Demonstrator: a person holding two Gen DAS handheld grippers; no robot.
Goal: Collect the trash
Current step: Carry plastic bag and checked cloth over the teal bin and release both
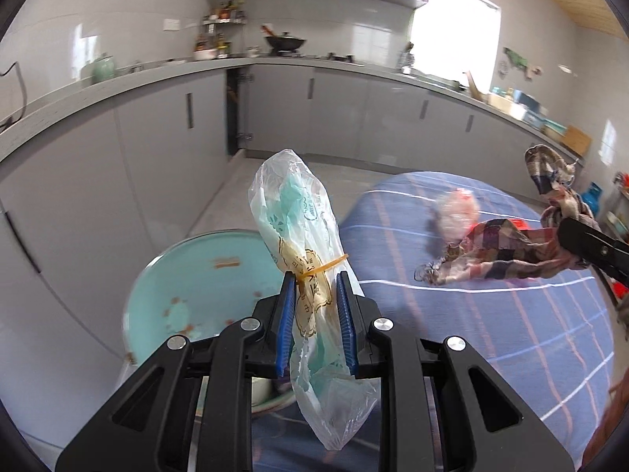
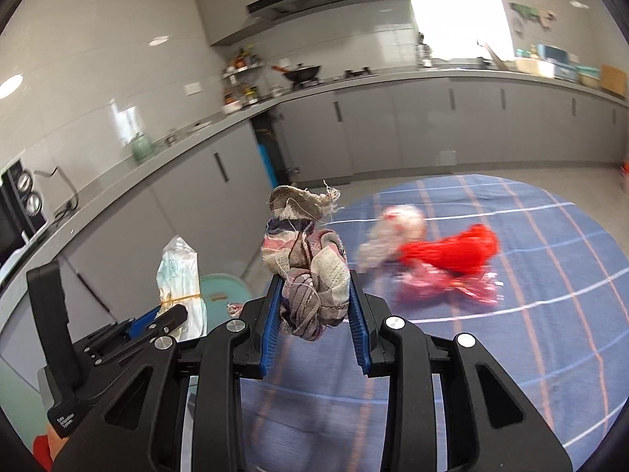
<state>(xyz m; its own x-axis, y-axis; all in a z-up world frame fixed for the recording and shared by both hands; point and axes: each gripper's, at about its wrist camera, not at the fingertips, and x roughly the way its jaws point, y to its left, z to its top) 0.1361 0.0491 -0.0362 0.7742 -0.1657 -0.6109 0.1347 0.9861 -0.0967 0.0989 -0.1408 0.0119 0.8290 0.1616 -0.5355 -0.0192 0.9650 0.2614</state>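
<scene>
My left gripper is shut on a clear plastic bag with teal print, tied by a rubber band; it is held upright above a teal bin. The bag and left gripper also show at the left of the right wrist view. My right gripper is shut on a crumpled checked rag, held above the table; the rag shows at the right of the left wrist view. A red wad, a pink plastic wrapper and a pale crumpled wad lie on the blue checked tablecloth.
The teal bin stands on the floor by the table's left edge. Grey kitchen cabinets and a counter run along the back and left walls. A wok sits on the stove.
</scene>
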